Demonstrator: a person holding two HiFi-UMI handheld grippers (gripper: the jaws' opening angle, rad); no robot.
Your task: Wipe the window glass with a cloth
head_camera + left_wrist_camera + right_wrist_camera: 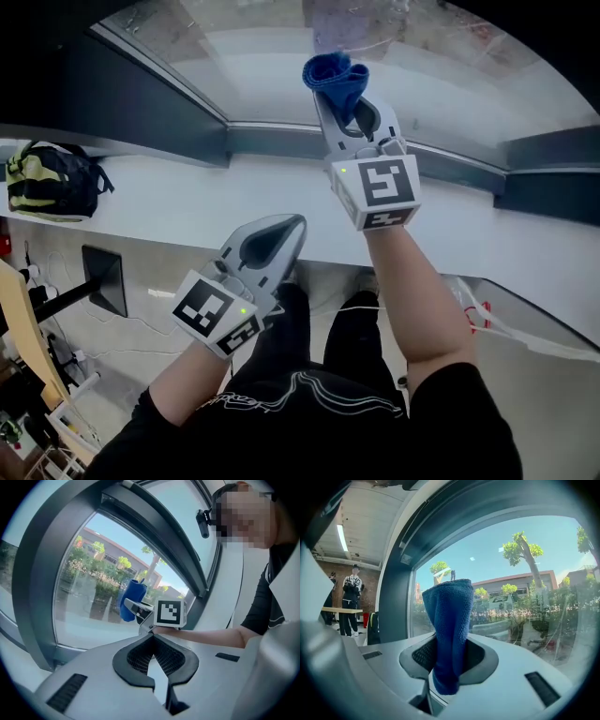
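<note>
My right gripper [345, 94] is shut on a folded blue cloth [335, 81], which sticks out past the jaws toward the window glass [281, 66]. In the right gripper view the blue cloth [449, 625] stands upright between the jaws of my right gripper [449, 660], close to the window glass [520, 597]; contact cannot be told. My left gripper [281, 236] hangs lower, over the white sill [169, 202], jaws together and empty. The left gripper view looks past my left gripper [153, 649] at the right gripper [140, 613] and its blue cloth [131, 600].
A dark window frame [141, 103] borders the glass on the left and below. A yellow-and-black bag [52, 180] lies on the sill at far left. A monitor and cables [103, 281] stand on the floor below. People stand far back [349, 602] in the room.
</note>
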